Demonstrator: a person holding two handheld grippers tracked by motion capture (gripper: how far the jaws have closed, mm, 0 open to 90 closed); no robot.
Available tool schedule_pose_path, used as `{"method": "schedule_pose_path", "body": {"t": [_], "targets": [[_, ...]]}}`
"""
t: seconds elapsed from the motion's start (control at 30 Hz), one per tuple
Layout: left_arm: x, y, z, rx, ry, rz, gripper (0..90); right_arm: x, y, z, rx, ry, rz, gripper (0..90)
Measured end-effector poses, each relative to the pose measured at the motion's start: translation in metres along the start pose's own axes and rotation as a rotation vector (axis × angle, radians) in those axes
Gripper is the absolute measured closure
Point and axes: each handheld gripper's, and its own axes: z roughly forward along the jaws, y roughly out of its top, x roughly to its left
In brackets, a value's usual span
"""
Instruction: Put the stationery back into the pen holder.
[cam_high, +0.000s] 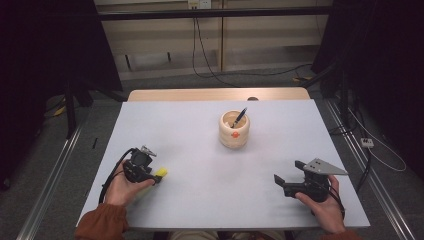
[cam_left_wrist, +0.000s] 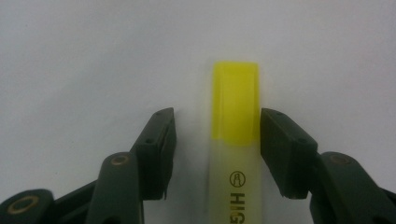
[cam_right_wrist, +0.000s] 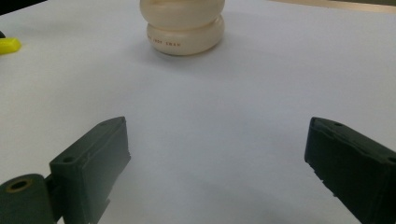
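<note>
A yellow highlighter (cam_left_wrist: 236, 140) lies flat on the white table, its yellow cap pointing away from my left gripper (cam_left_wrist: 218, 119). That gripper straddles it: one jaw sits right beside the barrel, while a visible gap separates the other jaw from it. From above, the highlighter cap (cam_high: 161, 173) pokes out past the left gripper (cam_high: 156, 176) near the table's front left. My right gripper (cam_high: 288, 171) rests at the front right, open and empty, its jaws (cam_right_wrist: 217, 130) wide apart.
A cream, rounded wooden pen holder (cam_high: 234, 131) stands near the middle of the white tabletop (cam_high: 200, 115) with a dark pen (cam_high: 241, 116) in it. The same holder (cam_right_wrist: 184, 28) lies straight ahead of the right gripper. Floor cables run behind the table.
</note>
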Motion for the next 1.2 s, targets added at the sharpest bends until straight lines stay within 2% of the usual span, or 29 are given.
{"method": "schedule_pose_path", "body": {"t": [0.27,0.37,0.5,0.57,0.67,0.9,1.0,1.2], "targets": [[0.0003,0.0033,0.0001,0.031,0.009,-0.036,52.0,-0.0001,-0.0003,-0.0006,0.001,-0.002,0.006,6.4],[0.0039,0.0036,-0.0004,0.031,0.011,-0.049,61.2,-0.0004,-0.0005,-0.0008,0.0,-0.002,0.006,6.3],[0.0019,0.0038,-0.0009,0.035,0.018,-0.041,66.4,-0.0007,-0.0007,-0.0008,0.001,-0.007,0.007,6.2],[0.0006,0.0047,-0.0011,0.042,0.03,-0.034,67.1,-0.0009,-0.0008,-0.0008,0.002,-0.007,0.007,6.2],[0.0009,0.0049,-0.0013,0.039,0.024,-0.041,67.2,-0.0006,-0.0008,-0.0009,0.003,-0.008,0.009,6.2],[0.0049,0.0015,-0.0033,0.009,0.004,-0.051,67.3,-0.0009,-0.0009,-0.0009,0.002,-0.008,0.008,6.2],[0.0067,-0.0013,-0.0038,-0.023,-0.011,-0.08,67.3,-0.0009,-0.0006,-0.0006,0.0,-0.007,0.007,6.2],[0.0064,-0.0023,-0.007,-0.091,-0.032,-0.108,67.2,-0.0009,0.0,-0.0005,-0.006,-0.01,0.01,6.2]]}}
